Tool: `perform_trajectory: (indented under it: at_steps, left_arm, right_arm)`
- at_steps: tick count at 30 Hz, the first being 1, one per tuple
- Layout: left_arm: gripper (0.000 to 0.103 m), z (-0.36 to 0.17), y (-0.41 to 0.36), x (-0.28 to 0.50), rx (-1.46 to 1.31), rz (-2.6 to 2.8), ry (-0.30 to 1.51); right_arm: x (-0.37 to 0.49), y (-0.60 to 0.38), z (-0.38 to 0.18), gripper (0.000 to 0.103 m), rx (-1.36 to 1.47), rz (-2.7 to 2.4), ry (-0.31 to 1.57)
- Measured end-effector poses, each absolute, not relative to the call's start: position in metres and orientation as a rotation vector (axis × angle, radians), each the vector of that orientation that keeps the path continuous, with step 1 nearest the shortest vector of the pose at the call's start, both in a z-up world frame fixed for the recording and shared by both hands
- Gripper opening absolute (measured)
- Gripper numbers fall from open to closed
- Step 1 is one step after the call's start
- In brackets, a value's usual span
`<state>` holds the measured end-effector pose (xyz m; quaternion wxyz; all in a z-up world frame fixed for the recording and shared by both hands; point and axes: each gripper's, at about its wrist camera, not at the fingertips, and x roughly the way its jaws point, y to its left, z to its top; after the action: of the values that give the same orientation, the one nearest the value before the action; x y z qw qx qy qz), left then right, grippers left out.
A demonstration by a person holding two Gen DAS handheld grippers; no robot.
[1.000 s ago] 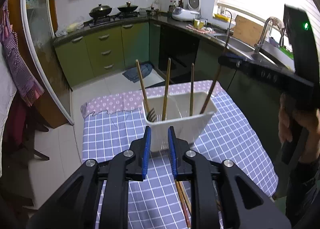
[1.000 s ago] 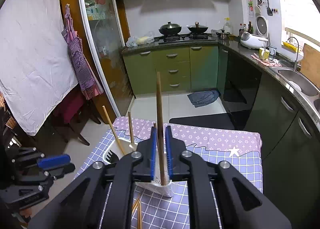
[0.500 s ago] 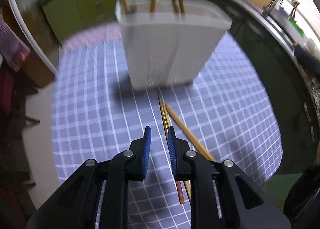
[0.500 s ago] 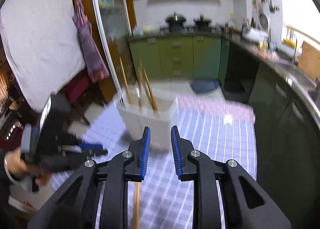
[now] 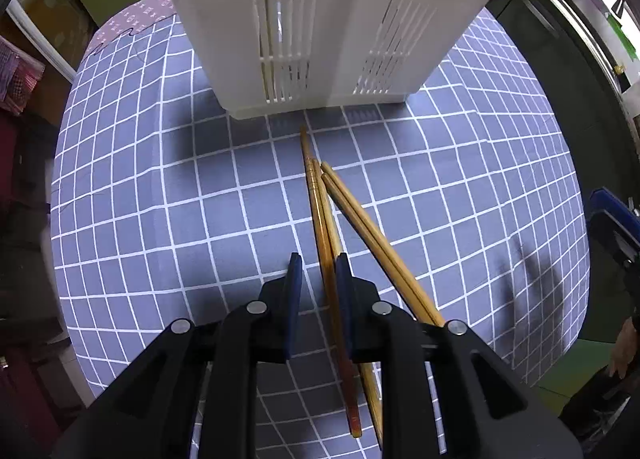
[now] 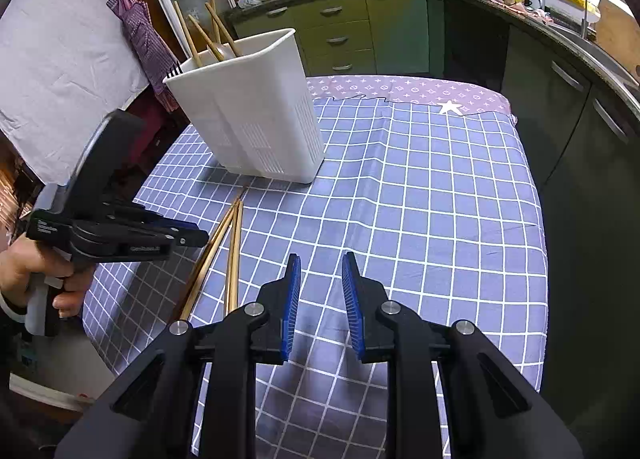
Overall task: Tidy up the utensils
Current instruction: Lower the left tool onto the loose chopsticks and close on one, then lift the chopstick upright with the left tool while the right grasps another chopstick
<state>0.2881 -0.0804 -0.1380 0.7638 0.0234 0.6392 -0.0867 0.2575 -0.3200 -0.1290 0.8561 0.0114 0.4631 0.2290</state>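
White caddy (image 6: 256, 115) holds several wooden utensils (image 6: 212, 35). My left gripper (image 5: 318, 271) narrowly apart over loose chopsticks (image 5: 320, 211), not clamped; right gripper (image 6: 318, 279) opening, empty.

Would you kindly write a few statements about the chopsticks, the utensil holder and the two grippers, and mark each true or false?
1. Loose chopsticks lie on the checked tablecloth. True.
2. The white utensil holder is empty. False: several wooden handles stand in it.
3. The right gripper holds a chopstick. False: its jaws are opening with nothing between them.
4. The left gripper is above the loose chopsticks. True.
5. The holder lies on its side. False: it stands upright.
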Motion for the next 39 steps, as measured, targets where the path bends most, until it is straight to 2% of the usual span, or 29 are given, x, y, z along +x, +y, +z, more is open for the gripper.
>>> perform_trajectory:
  at_steps: [21,27,34,39]
  left_arm:
    - [0.017,-0.157,-0.098,0.309,0.103,-0.136,1.422]
    - [0.008,-0.154,-0.094,0.307,0.086,-0.151,1.427]
    - [0.007,-0.122,-0.075,0.287,0.051,-0.179,1.302]
    - [0.007,-0.08,-0.061,0.253,0.053,-0.204,1.114]
  right_arm:
    - [0.256,-0.309,-0.125,0.029,0.018,0.525,0.983]
    - [0.256,-0.313,-0.126,0.029,0.014,0.522,0.988]
    - [0.26,-0.298,-0.138,0.029,-0.017,0.559,1.045]
    - [0.27,-0.274,-0.151,0.029,-0.049,0.599,1.099]
